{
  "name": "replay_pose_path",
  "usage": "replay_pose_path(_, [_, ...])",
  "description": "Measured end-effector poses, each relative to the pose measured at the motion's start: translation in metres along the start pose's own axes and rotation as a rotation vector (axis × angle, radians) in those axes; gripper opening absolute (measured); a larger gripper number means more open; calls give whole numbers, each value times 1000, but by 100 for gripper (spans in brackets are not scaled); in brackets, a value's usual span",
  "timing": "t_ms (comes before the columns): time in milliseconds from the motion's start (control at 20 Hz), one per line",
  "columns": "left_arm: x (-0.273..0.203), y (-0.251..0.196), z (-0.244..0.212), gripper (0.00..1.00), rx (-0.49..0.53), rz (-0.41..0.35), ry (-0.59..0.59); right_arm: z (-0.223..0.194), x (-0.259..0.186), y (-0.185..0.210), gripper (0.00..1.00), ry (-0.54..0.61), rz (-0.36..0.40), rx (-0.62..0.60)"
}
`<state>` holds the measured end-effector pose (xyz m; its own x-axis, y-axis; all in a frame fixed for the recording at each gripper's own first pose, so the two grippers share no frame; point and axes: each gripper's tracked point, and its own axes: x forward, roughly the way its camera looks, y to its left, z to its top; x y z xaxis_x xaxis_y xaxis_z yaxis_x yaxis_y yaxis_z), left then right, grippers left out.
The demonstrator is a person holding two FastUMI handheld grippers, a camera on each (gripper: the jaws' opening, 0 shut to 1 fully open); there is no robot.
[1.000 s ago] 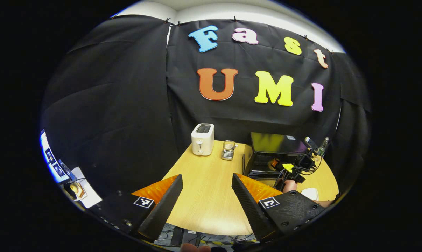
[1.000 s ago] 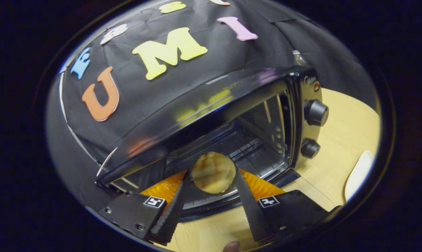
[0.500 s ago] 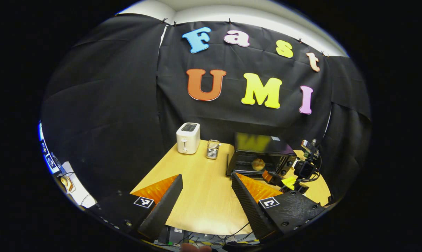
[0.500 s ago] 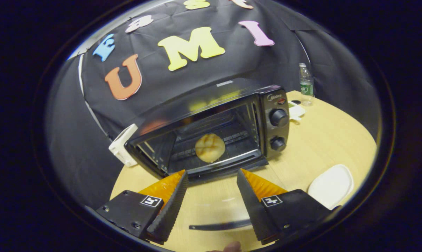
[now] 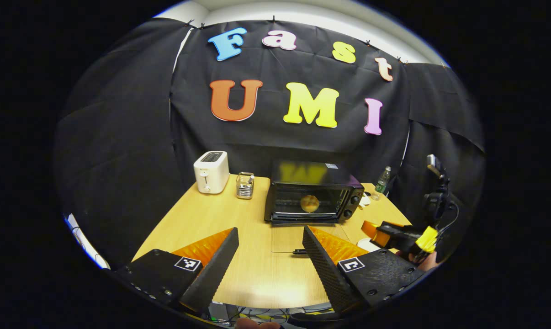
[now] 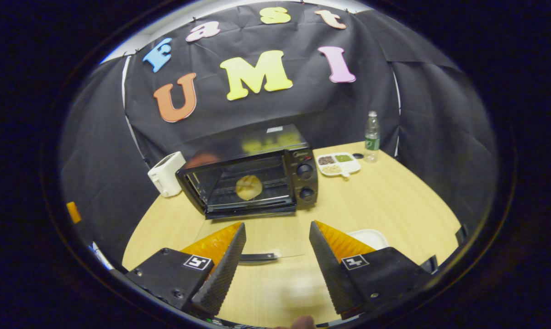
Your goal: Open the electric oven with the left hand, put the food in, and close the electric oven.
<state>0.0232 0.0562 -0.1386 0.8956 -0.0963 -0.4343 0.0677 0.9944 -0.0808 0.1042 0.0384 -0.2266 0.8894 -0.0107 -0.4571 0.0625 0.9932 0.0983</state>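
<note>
with the bun [image 6: 249, 187] on the rack inside the electric oven [image 6: 250, 180] and its glass door [image 6: 266, 242] flat on the worktop [image 6: 394, 205], both empty, spread claws, left claw [image 5: 270, 256] and right claw [image 6: 275, 256], sit well short, so a careless lift could slam it.

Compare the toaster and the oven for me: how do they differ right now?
The toaster is white, small and upright, with a slot on top; the oven is black, wider and front-loading. The oven's glass door lies open with a bun inside. Both sit on the wooden table.
</note>
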Motion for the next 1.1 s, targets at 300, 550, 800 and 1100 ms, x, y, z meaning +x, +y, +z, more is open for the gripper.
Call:
replay_pose_path(300, [37,-39,-63,94,-52,-89,120,15,-46,-35,89,-2,-68,-2])
replay_pose_path(550, [75,-71,-128,94,-50,-117,235,24,-66,-64,89,0,-120,-47])
replay_pose_path(800, [114,-104,-175,95,-28,-139,321,37,-82,-89,89,-14,-160,-71])
replay_pose_path(1100, [153,-121,-213,95,-18,-110,414,31,-91,-129,89,13,-226,-51])
